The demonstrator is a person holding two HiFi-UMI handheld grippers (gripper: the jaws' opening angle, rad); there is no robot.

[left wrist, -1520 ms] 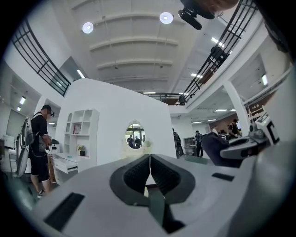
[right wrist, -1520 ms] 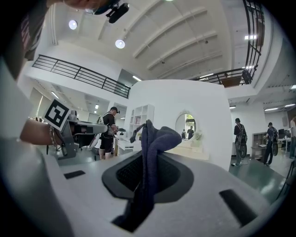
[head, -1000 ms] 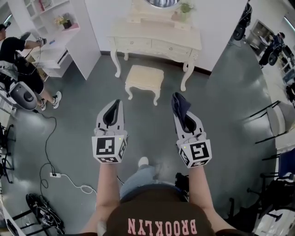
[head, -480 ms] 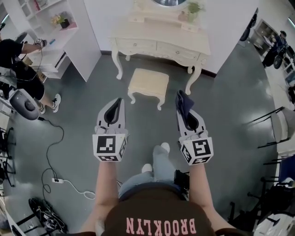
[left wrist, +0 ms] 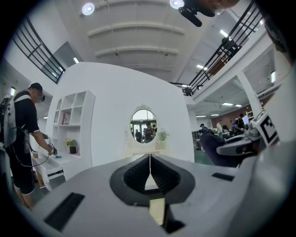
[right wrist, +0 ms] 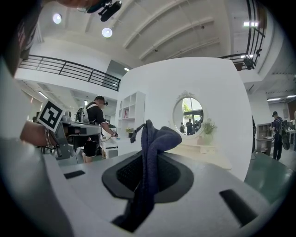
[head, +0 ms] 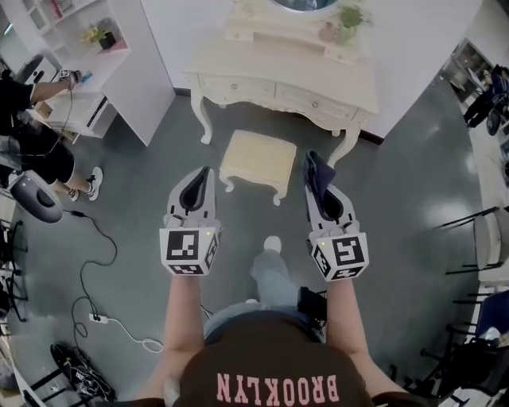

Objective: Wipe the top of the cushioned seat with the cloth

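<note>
**Left gripper**: the jaws are together. In the left gripper view the two pads meet along a thin line, and nothing is held between them.

**Right gripper**: the jaws are clamped on the cloth. The cloth is dark blue. In the right gripper view it runs up through the jaw gap, and a bunched fold stands above and ahead of the jaw tips. A tail of it hangs back toward the gripper body.

**Cushioned seat**: this is a cream stool with curved legs, standing on the grey floor. In the head view it lies ahead of both pairs of jaws and below them, roughly between the two grippers. The cloth does not touch the seat. The seat top is bare.

**Beyond the jaws:**
- A cream dressing surface with drawers stands just past the seat, against a white wall.
- It carries a small potted plant to the right of the jaw lines.
- An oval mirror sits above it, straight ahead of the left jaws.
- A white shelf unit stands to the left of the left jaws.
- Further left, a person in dark clothing is reaching toward the shelf unit.
- A cable trails across the floor, left of and behind the left jaws.
</note>
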